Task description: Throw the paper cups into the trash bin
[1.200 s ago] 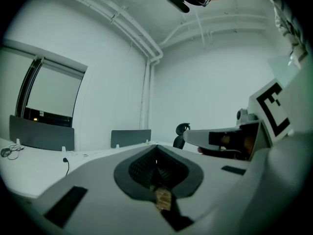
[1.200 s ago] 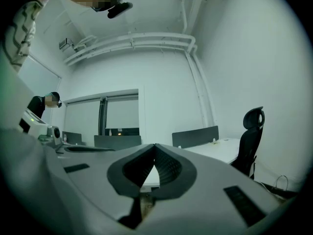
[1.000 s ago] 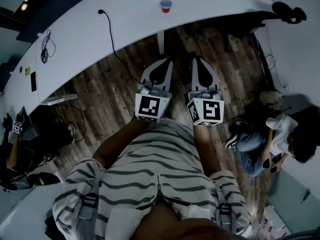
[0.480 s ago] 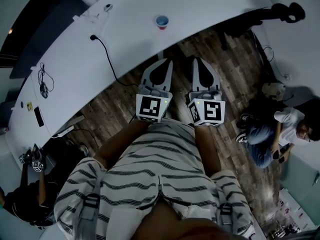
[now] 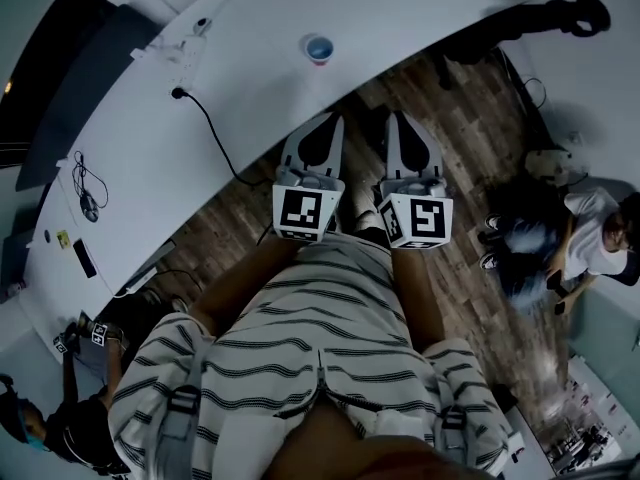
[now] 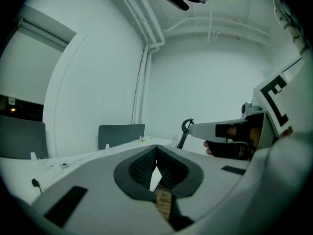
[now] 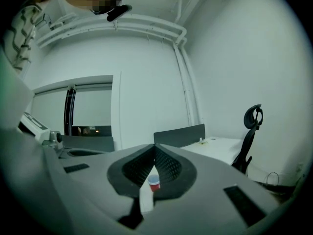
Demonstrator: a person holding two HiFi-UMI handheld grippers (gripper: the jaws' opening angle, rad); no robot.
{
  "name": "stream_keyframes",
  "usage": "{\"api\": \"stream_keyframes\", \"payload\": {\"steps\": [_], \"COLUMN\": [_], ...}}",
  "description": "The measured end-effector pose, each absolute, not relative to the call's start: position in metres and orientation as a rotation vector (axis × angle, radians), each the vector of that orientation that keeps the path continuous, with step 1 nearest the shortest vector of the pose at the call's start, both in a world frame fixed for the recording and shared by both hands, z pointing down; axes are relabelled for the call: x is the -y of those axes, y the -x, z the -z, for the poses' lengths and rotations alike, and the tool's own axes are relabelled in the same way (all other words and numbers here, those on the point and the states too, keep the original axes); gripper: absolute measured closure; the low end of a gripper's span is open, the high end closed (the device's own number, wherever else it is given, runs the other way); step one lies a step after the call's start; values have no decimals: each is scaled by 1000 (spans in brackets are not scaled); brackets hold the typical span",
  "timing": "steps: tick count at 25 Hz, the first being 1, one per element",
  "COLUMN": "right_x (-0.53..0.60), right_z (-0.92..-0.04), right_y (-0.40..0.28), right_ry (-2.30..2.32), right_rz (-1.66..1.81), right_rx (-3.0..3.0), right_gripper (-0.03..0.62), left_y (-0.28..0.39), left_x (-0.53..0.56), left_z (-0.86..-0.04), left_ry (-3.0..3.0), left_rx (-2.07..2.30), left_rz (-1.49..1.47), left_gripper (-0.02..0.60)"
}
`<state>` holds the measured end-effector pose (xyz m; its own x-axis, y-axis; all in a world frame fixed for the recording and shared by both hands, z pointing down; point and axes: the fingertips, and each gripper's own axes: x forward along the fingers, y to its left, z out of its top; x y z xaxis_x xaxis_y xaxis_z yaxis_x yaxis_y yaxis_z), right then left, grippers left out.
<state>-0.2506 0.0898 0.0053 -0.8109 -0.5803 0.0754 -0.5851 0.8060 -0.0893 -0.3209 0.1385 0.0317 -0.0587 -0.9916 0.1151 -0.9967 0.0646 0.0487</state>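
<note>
The long white table (image 5: 400, 18) bears a red paper cup (image 5: 319, 48) (upright) and a black cable (image 5: 207, 126).

Take the long table (image 5: 250, 88) as your landmark. The paper cup (image 5: 319, 48) stands on it, alone, ahead of you. A cable (image 5: 210, 133) lies on the table to the left of the cup (it runs toward the near edge). Your left gripper (image 5: 328, 128) and right gripper (image 5: 403, 128) are side by side before the table's near edge, above the floor (image 5: 230, 218), both pointing toward the table. An office chair (image 5: 560, 13) stands at the table's right end. A seated person (image 5: 590, 248) is right of the table, well apart from it. A second person (image 5: 70, 418) is near its left end.
</note>
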Motion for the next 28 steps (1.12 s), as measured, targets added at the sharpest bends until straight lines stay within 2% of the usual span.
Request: {"api": "stream_keyframes", "payload": {"steps": [28], "right_x": [-46], "right_z": [-73], "right_y": [267], "right_ry": [-860], "right_rz": [-215], "right_rx": [2856], "right_gripper": [585], "left_y": [368], "left_x": [-79], "left_z": [-109], "left_ry": [-1831], "left_rx": [2299], "left_rz": [-168], "left_gripper": [557]}}
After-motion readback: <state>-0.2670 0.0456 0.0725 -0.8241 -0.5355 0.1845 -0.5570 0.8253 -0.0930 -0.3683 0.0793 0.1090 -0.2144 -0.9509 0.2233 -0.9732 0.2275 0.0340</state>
